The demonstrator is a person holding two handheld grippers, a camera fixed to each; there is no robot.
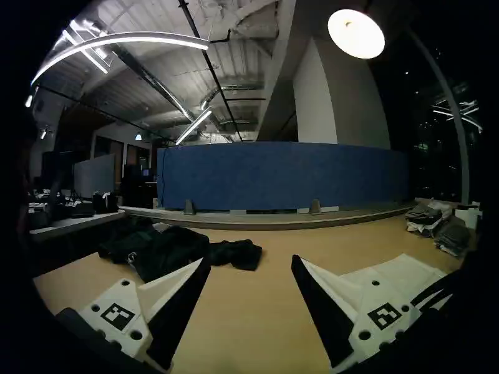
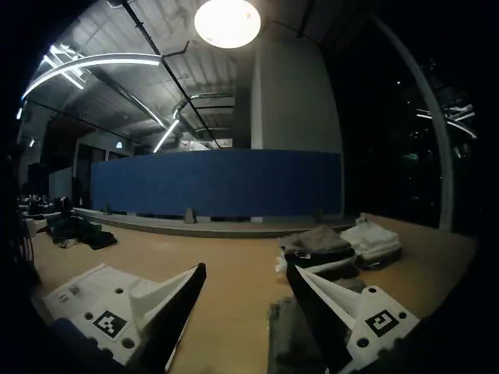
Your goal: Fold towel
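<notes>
While the left gripper [image 1: 249, 258] and right gripper [image 2: 245, 266] gape empty, dark towels [image 1: 163, 249] lie crumpled.

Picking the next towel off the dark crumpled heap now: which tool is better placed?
Likely left. The left tool is open, with the dark heap close ahead by one fingertip. Seen from the right tool, also open, the heap lies far off.

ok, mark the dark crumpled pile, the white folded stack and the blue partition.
dark crumpled pile [image 1: 165, 249], left gripper view, middle of the heap.
white folded stack [image 2: 373, 237], right gripper view, its top layer.
blue partition [image 2: 218, 184], right gripper view, centre of its face.
</notes>
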